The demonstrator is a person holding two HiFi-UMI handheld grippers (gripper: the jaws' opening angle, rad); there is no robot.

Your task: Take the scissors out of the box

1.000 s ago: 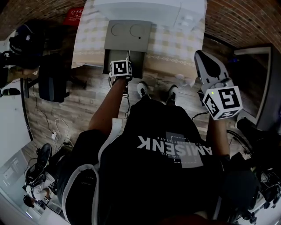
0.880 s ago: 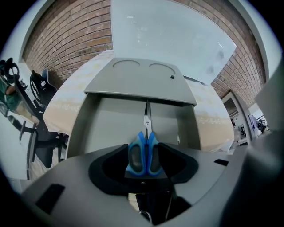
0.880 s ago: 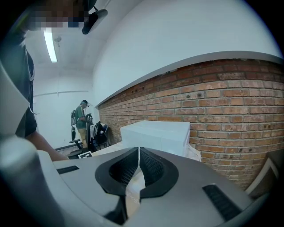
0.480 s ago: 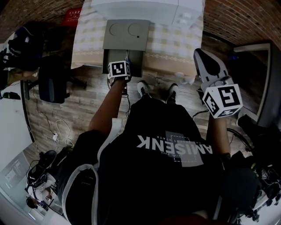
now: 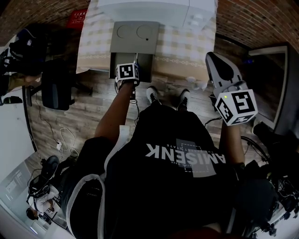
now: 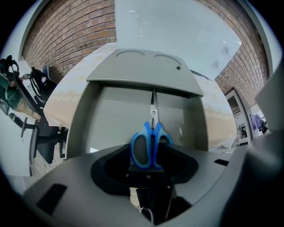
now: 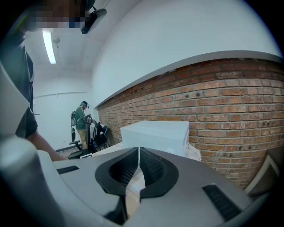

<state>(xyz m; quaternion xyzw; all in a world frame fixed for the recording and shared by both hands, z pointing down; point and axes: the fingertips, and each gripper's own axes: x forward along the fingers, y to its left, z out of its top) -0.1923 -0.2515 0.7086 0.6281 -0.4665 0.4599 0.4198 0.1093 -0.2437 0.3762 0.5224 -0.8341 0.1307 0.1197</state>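
Left gripper (image 6: pixel 150 156) points down into the box (image 6: pixel 82 128); jaws just been opening, apart, nothing clamped. Scissors (image 6: pixel 143 148) lie inside: blue handles between your jaws, blades running toward frame top. Right gripper (image 7: pixel 138 175) is pressed together, well apart.

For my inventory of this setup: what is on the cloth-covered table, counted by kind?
Scissors: 1
Grey box: 1
White box: 1
Total: 3
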